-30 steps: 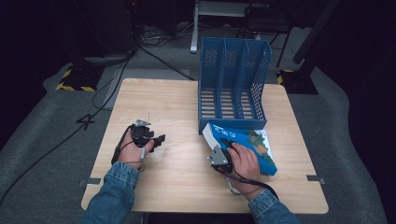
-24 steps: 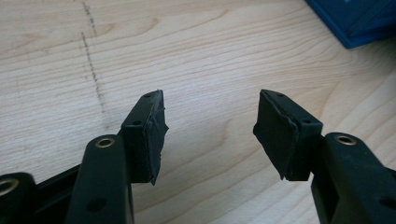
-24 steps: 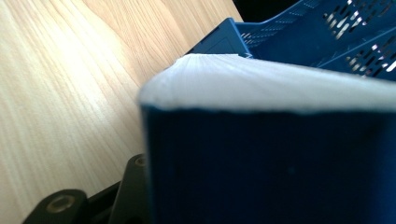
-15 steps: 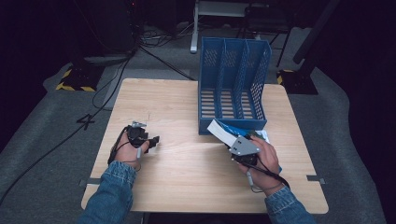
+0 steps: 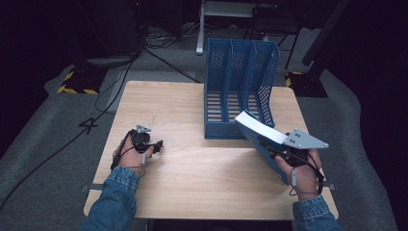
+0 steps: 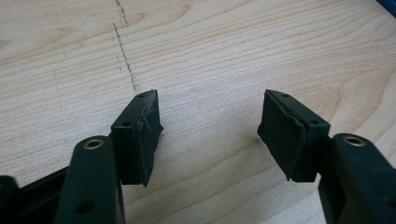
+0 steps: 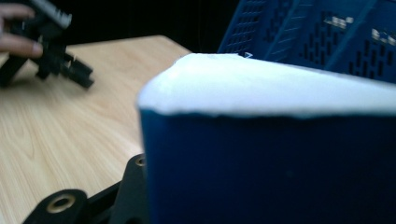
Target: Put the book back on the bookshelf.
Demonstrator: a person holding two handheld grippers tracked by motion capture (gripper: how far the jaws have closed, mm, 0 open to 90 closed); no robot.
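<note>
One thick blue-covered book point(image 5: 257, 132) is lifted, clamped in the right gripper point(image 5: 269, 147); filing it in the blue slotted plastic rack point(image 5: 240, 86) remains; left gripper point(image 6: 210, 135), jaws just widened, holds nothing

We see the worktop point(image 5: 192, 183) evenly lit from above, pale and free of glare, while the room around it falls to near black; shadows under the file rack point(image 5: 240, 86) are soft; in the right gripper view the book point(image 7: 271, 154) is close and blurred, its white page edge overexposed; the left gripper view is sharp.
</note>
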